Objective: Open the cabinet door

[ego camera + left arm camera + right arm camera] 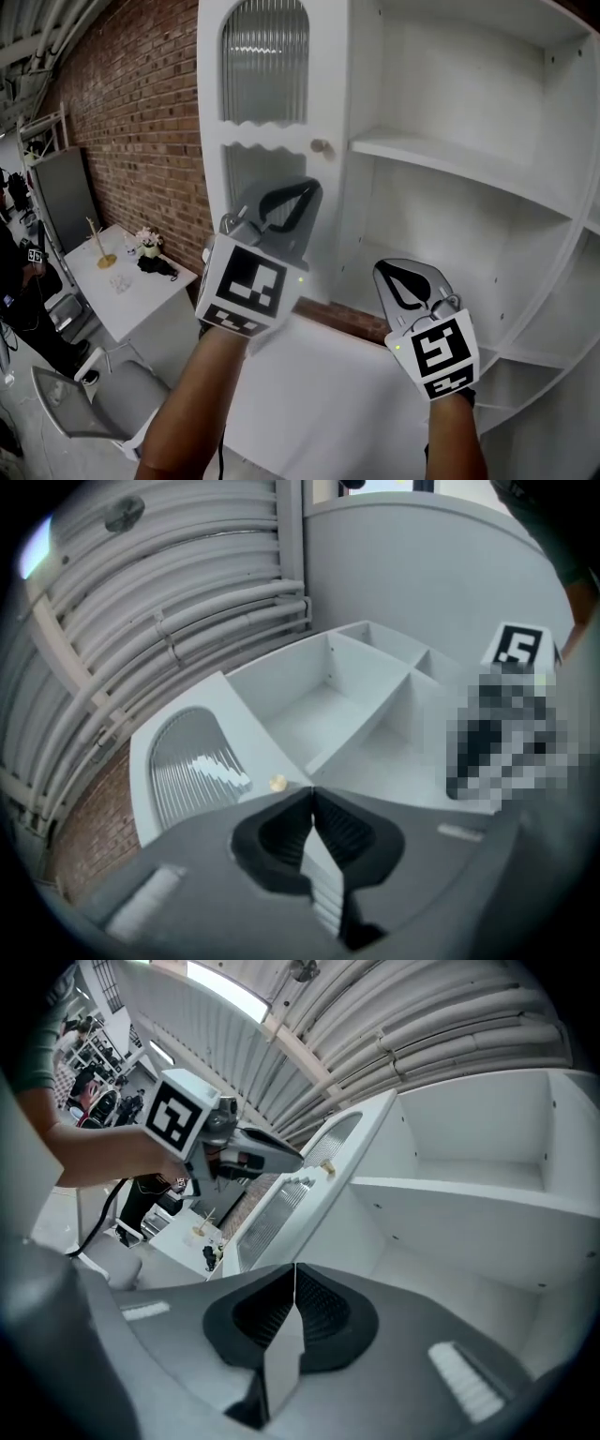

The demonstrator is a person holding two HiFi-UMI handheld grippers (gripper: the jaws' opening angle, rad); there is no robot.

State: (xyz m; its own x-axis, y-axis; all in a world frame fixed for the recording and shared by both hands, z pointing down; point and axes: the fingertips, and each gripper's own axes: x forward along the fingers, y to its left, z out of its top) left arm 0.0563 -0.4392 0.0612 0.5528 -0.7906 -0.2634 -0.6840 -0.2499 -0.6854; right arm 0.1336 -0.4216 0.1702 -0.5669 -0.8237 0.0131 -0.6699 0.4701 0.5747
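Note:
The white cabinet door [214,122], with its ribbed glass pane [264,61], stands swung out to the left, so the shelves [459,159] show. A small round knob [321,146] sits on the door's free edge. My left gripper [312,190] is shut and empty, just below the knob and apart from it. In the left gripper view the knob [277,783] lies right beside the shut tips [312,792]. My right gripper [382,269] is shut and empty in front of the lower shelves. The right gripper view shows its closed tips [295,1269], the left gripper [298,1159] and the knob [328,1166].
A brick wall [141,122] runs behind the door. Below it stands a white table [141,300] with small ornaments, and a grey chair [112,403] is at the lower left. A person [23,281] stands at the far left.

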